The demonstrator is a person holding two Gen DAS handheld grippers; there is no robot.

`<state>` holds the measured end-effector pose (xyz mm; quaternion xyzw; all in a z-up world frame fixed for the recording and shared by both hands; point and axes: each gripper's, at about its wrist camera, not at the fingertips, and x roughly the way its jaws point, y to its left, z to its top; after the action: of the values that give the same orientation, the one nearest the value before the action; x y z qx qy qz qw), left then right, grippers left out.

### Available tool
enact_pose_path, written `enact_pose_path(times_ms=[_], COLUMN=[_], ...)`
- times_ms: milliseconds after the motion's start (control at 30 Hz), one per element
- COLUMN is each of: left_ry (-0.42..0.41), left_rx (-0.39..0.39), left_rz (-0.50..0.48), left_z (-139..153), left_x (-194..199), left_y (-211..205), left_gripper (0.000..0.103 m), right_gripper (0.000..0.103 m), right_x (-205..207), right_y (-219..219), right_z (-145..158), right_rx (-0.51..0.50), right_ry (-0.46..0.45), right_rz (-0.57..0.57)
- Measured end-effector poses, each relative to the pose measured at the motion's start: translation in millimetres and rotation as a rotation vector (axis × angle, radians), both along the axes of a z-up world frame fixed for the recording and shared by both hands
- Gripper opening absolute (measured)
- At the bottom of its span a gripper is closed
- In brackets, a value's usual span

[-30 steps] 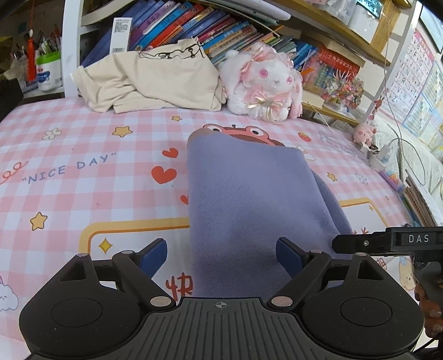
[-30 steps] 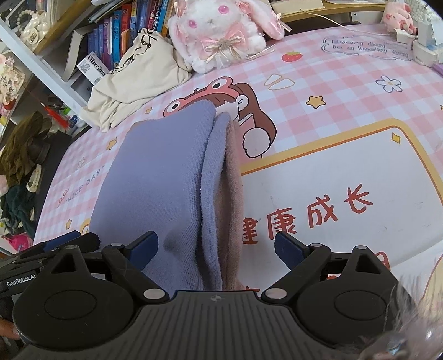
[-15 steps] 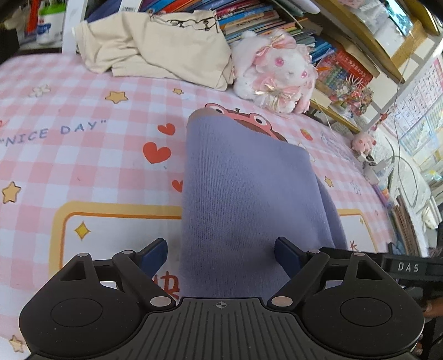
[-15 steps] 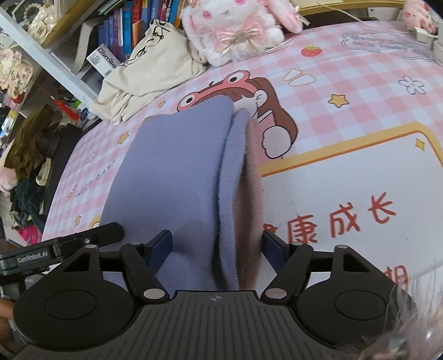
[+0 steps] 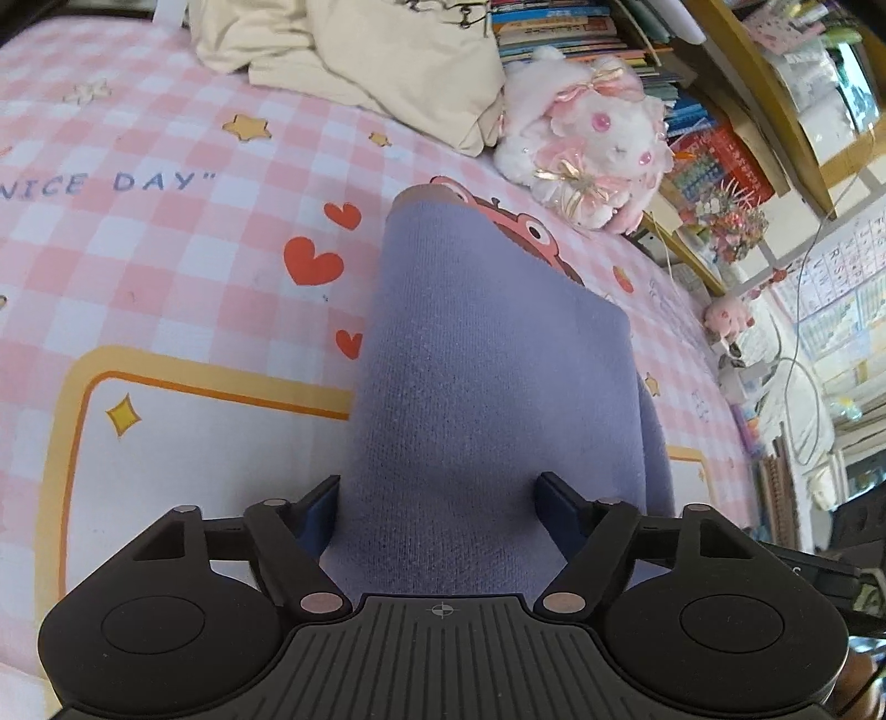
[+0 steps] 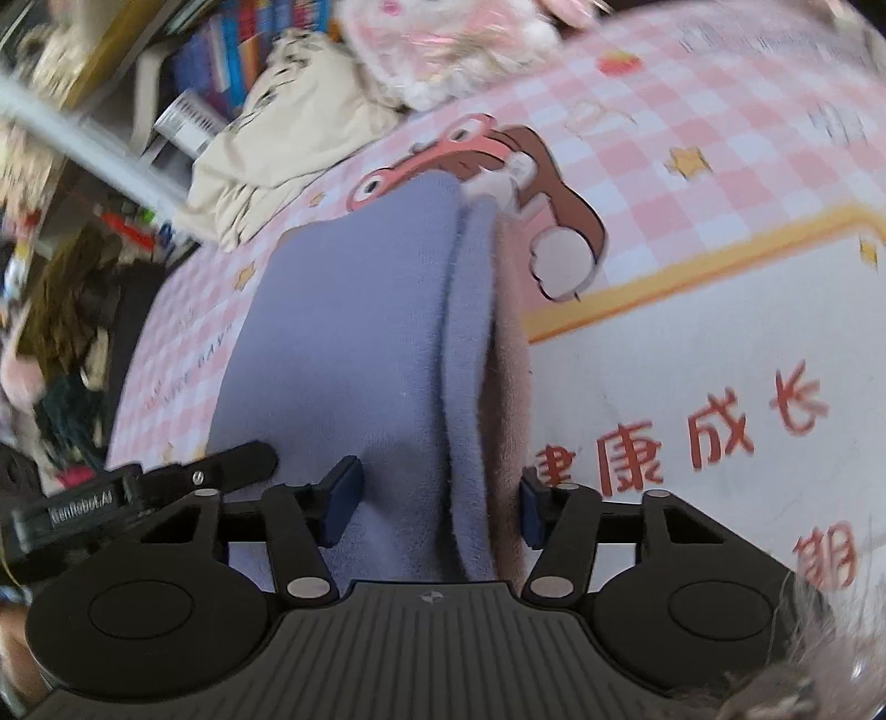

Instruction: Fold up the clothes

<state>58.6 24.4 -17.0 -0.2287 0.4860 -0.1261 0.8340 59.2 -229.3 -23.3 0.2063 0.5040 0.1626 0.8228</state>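
Observation:
A folded lilac garment (image 5: pixel 487 387) with a pinkish-beige inner layer (image 6: pixel 506 360) lies lengthwise on the pink checked bed sheet (image 5: pixel 166 266). My left gripper (image 5: pixel 437 498) is closing around its near left end, the blue pads pressing the cloth sides. My right gripper (image 6: pixel 437 493) grips the near right end, its jaws narrowed on the layered edge (image 6: pixel 465 387). The left gripper's body (image 6: pixel 138 487) shows at the left of the right wrist view. The garment's near edge is hidden under both grippers.
A crumpled cream garment (image 5: pixel 376 50) lies at the far side of the bed by a pink plush rabbit (image 5: pixel 592 144). Bookshelves (image 5: pixel 581 27) stand behind. Cables and clutter (image 5: pixel 792 376) are off the right edge. Dark clothes (image 6: pixel 66 310) hang off the left side.
Both grippers moved forward over the garment's near end and their jaws narrowed onto the cloth. The right wrist view is now blurred by motion.

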Motion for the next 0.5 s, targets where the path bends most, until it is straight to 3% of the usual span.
enact_pose_path(times_ms=[133,167,300,367,500], left_ry=[-0.064,-0.08,-0.072,-0.047,-0.016], left_rx=[0.103,0.129,0.143,0.117,0.074], left_rz=[-0.048,-0.061,-0.067,-0.053,-0.036], left_z=[12,15,18,15,10], left_x=[-12,-15,-13,-10,-4], left_y=[-18,-23,-19,-13,-4], left_gripper=[0.064,0.063,0.065,0.068,0.07], right_gripper=[0.028,0.024,0.025,0.036,0.046], right_x=[-13,-12,-8,-6,-2], right_y=[22,20,12,7,-1], right_z=[18,17,14,12,8], right_rx=[-0.187,-0.179,-0.142,-0.124,-0.087], right_ry=[-0.158,-0.152,-0.121,-0.106,-0.075], right_rz=[0.124,0.117,0.085,0.07,0.038])
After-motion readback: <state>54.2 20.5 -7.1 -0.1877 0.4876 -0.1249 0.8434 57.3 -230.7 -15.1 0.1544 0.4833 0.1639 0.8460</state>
